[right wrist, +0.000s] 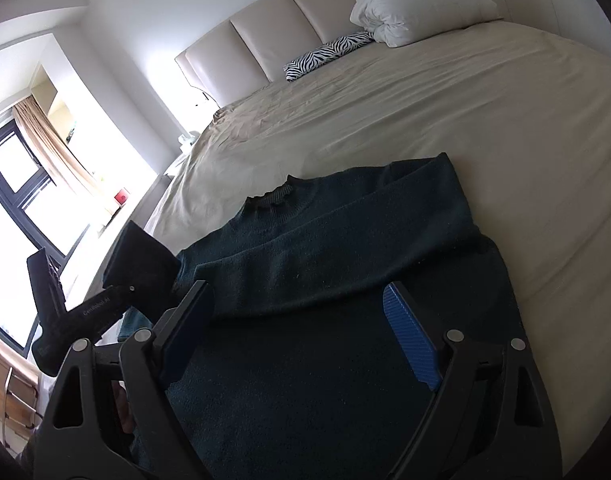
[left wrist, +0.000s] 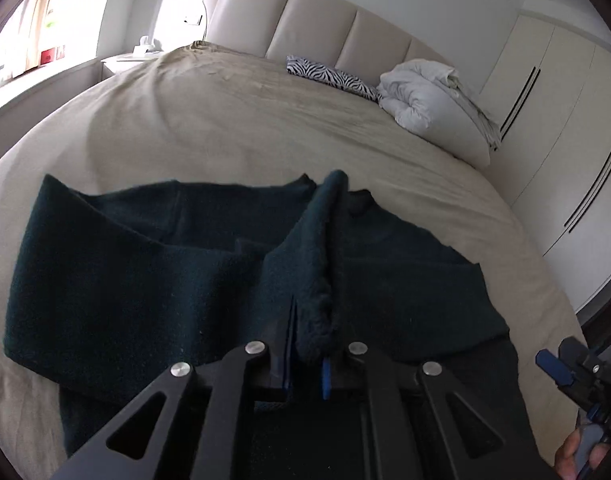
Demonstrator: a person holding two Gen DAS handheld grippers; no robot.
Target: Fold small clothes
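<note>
A dark green knit sweater [left wrist: 137,280] lies on the beige bed sheet [left wrist: 245,128], collar away from me. My left gripper [left wrist: 307,344] is shut on a sleeve cuff [left wrist: 321,264] of the sweater and holds it lifted over the sweater's body. In the right wrist view the sweater [right wrist: 345,248] lies with one sleeve folded across the chest, and the left gripper [right wrist: 105,304] shows at the left with the cuff in it. My right gripper [right wrist: 301,328] is open and empty, hovering just above the sweater's lower part; it also shows in the left wrist view [left wrist: 565,368].
A padded headboard [left wrist: 305,20] stands at the far end. A zebra-print cushion [left wrist: 329,76] and a bundled white duvet [left wrist: 425,92] lie by it. White wardrobes [left wrist: 565,128] stand on the right. A window and nightstand [left wrist: 125,60] are at the left.
</note>
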